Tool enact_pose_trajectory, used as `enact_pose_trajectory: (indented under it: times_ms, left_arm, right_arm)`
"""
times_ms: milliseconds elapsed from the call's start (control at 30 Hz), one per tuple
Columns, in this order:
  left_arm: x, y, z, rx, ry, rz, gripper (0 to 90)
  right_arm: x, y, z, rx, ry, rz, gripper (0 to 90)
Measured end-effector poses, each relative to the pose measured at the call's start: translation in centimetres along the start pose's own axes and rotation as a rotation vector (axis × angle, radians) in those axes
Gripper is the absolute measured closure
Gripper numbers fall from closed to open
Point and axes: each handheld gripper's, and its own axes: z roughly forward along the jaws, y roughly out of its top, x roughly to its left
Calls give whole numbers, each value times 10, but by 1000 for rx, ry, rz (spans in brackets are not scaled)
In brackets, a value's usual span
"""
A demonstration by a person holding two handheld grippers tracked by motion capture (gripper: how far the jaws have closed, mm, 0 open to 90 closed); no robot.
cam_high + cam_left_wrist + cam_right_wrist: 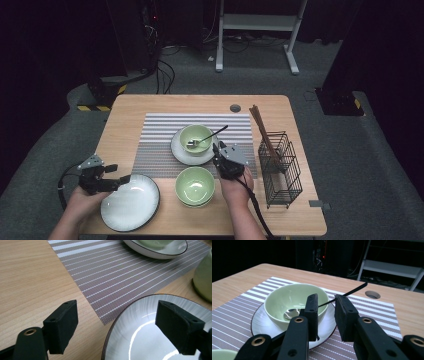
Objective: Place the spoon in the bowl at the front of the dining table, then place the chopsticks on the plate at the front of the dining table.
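Right hand-held gripper (325,315) gapes, empty, before spoon (317,307) in bowl (287,300).

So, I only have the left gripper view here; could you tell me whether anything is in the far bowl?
Observer: Yes, a spoon lies in the far bowl, its handle leaning over the rim.
Operator: Thank you. Where is the right gripper?
Observer: The right gripper sits just in front of that bowl, jaws open, gripping nothing.
Operator: And what stands to the right of the mat?
Observer: A wire rack holding chopsticks.
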Motion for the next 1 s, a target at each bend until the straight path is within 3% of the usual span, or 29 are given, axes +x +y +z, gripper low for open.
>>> enact_pose_trajectory:
  times_ms: [433, 1000]
  left_arm:
    - [-2, 0, 2, 7, -2, 5, 187]
    - [-3, 1, 4, 3, -5, -4, 186]
  right_arm:
    - [-8, 16, -24, -57, -16, 9, 677]
    - [-23, 29, -36, -88, -64, 12, 669]
